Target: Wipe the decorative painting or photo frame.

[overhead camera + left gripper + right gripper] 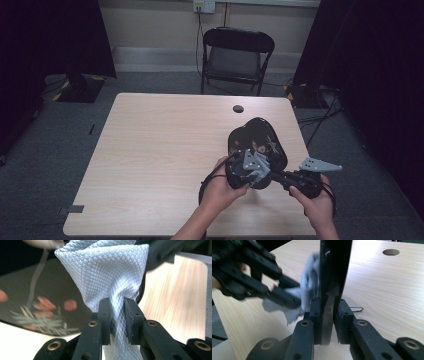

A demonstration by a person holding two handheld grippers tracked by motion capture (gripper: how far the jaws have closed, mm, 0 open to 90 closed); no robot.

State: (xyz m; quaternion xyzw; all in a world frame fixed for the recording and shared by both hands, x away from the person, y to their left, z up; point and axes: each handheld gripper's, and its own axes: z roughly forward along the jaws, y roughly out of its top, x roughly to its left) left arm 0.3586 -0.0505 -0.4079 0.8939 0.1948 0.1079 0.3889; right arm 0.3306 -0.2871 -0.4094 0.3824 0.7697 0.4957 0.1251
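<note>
R hand-held gripper (327, 315) clamped black tray (257, 142) edge, steadying it over worktop (160, 150); L hand-held gripper (117, 312) pinched grey cloth (105, 270) to wipe it.

Place: a bare recording lab or studio room.
Walls: black curtains (55, 35) hanging on both sides.
Floor: grey carpet, cables trailing across it.
Furniture: one pale wood bench (160, 160), one black folding chair (236, 60).
Power: wall socket (203, 6) behind.

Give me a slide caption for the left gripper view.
Left tongs pinch a grey waffle-weave cloth against a black floral plate.
</note>
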